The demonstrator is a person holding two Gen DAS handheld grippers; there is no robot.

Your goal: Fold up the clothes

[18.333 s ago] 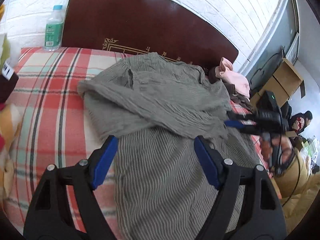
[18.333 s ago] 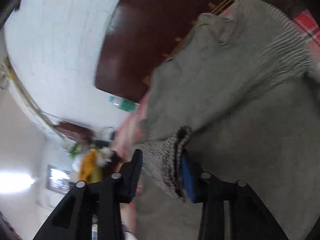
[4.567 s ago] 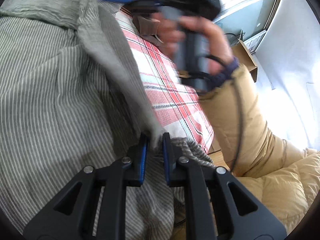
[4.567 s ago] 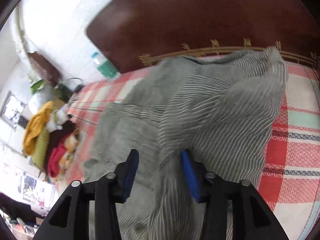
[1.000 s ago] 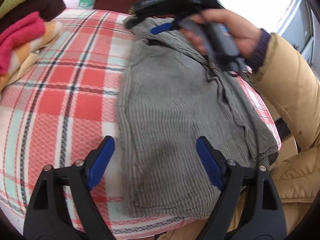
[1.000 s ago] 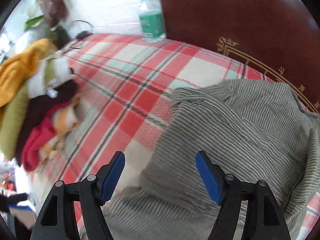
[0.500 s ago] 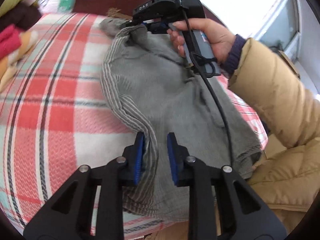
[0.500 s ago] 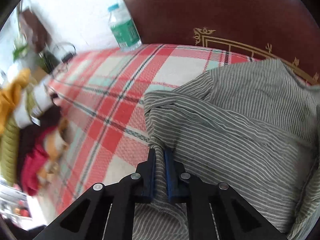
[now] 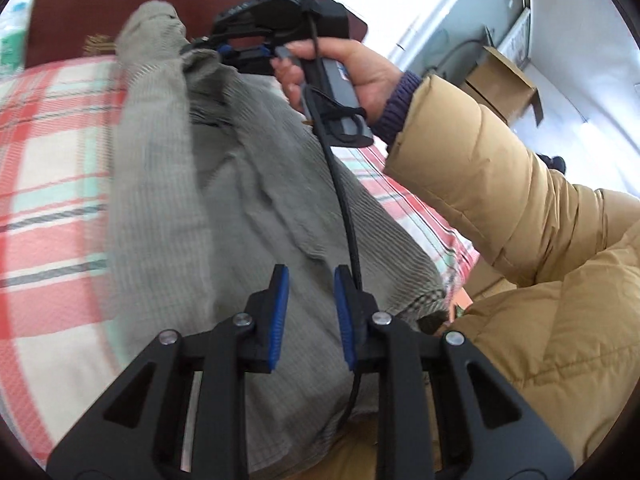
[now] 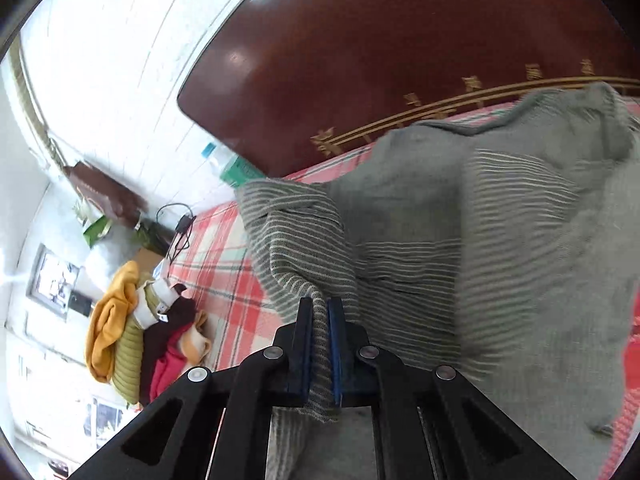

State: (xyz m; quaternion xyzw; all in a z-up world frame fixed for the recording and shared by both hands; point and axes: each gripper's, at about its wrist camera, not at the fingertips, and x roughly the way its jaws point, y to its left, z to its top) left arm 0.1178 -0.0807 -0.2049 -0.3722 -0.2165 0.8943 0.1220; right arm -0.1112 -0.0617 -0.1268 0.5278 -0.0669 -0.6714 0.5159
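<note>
Striped garment [image 10: 420, 240], no legible label

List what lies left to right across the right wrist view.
pile of clothes → water bottle → right gripper, clamped on the striped garment that spreads to the right edge.

One grey striped garment [image 10: 460, 248] lies ahead of the right gripper [image 10: 319, 320], a fold of it between the pads. Two grippers show: that one and the left gripper [image 9: 308, 304], each with two blue-padded fingers. One plastic bottle [image 10: 230, 166] stands beyond the right gripper, to its left. One pile of clothes [image 10: 140, 336] sits left of it. One cardboard box [image 9: 502, 82] is far right of the left gripper
</note>
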